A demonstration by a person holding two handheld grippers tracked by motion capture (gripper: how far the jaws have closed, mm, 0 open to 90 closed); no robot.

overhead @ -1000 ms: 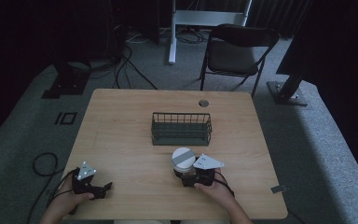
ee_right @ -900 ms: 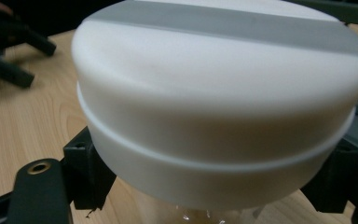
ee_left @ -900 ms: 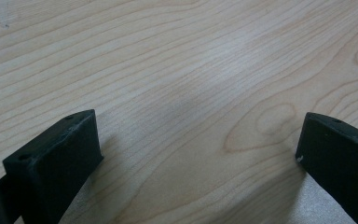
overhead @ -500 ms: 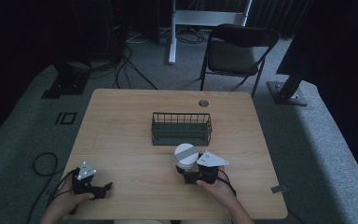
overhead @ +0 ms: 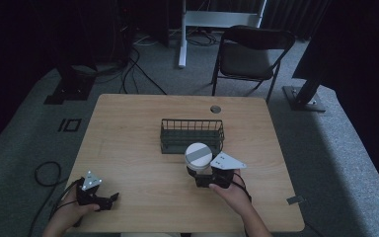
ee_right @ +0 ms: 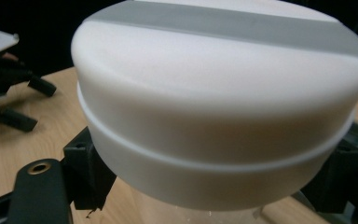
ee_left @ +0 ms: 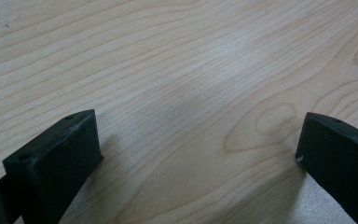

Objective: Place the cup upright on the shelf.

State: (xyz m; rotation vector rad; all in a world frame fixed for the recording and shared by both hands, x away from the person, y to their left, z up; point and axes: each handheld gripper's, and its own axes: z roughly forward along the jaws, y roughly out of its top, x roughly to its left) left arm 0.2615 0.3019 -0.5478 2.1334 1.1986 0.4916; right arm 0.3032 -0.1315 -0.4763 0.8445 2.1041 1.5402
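Note:
A white round container (overhead: 198, 156) with a grey stripe across its lid is held above the table, just in front of the dark wire basket (overhead: 192, 136). My right gripper (overhead: 201, 177) is shut on the container (ee_right: 223, 93) below its lid, a black jaw on either side. At the near left of the table my left gripper (overhead: 109, 200) rests low, and its jaws (ee_left: 191, 154) stand wide open over bare wood with nothing between them. In the right gripper view the left gripper (ee_right: 4, 88) appears far off at the left.
The wooden table (overhead: 128, 128) has a round cable hole (overhead: 215, 109) near its far edge. A folding chair (overhead: 249, 54) stands behind the table, and cables lie on the grey floor at the left.
My right gripper has carried the white container a little to the right and toward the basket. The left gripper has stayed where it was.

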